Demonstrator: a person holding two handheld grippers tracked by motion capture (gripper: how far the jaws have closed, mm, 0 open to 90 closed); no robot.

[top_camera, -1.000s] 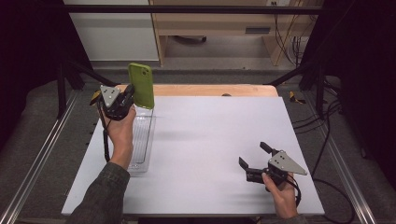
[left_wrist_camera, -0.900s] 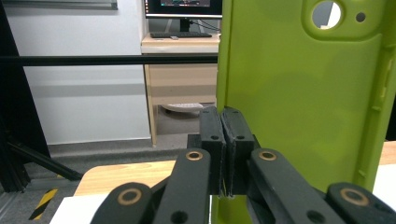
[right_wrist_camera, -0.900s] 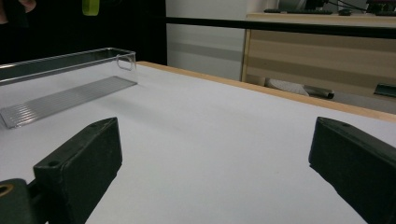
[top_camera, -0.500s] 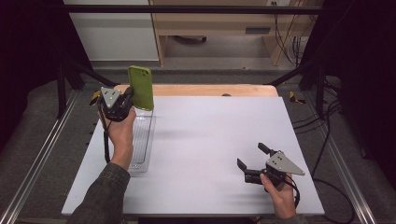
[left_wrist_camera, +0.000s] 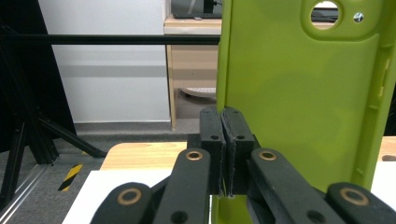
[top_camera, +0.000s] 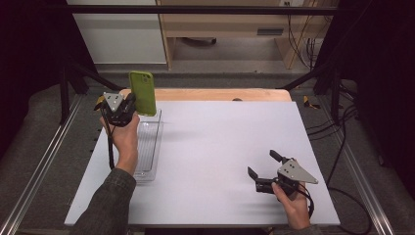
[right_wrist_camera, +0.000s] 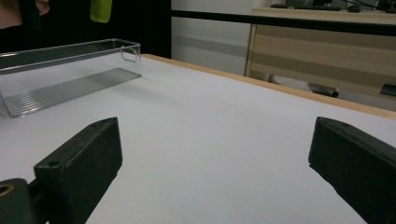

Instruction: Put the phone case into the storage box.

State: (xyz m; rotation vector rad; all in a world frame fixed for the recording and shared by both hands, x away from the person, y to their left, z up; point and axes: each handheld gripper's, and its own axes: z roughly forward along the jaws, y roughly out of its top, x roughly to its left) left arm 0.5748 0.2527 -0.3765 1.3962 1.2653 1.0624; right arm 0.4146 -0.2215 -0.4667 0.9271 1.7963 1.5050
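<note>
A lime-green phone case [top_camera: 142, 92] stands upright in the air above the far end of a clear plastic tray [top_camera: 147, 147]. My left gripper [top_camera: 128, 106] is shut on the case's left edge. In the left gripper view the jaws are pressed together at the case [left_wrist_camera: 303, 102] edge, gripper [left_wrist_camera: 224, 154]. My right gripper [top_camera: 262, 170] rests low near the table's front right, open, with nothing between its jaws. In the right gripper view the gripper [right_wrist_camera: 215, 163] faces across bare white table toward the tray [right_wrist_camera: 65, 70], and the case's lower end [right_wrist_camera: 101, 10] hangs above it.
The white tabletop [top_camera: 225, 132] spans the middle, with a wooden strip [top_camera: 215, 94] along its far edge. Metal rails [top_camera: 44, 161] run down both sides. A wooden cabinet [top_camera: 230, 24] and cables [top_camera: 337, 117] lie beyond the table.
The left gripper with the green case has drifted slightly left and toward the tray's far end. The right gripper has stayed put.
</note>
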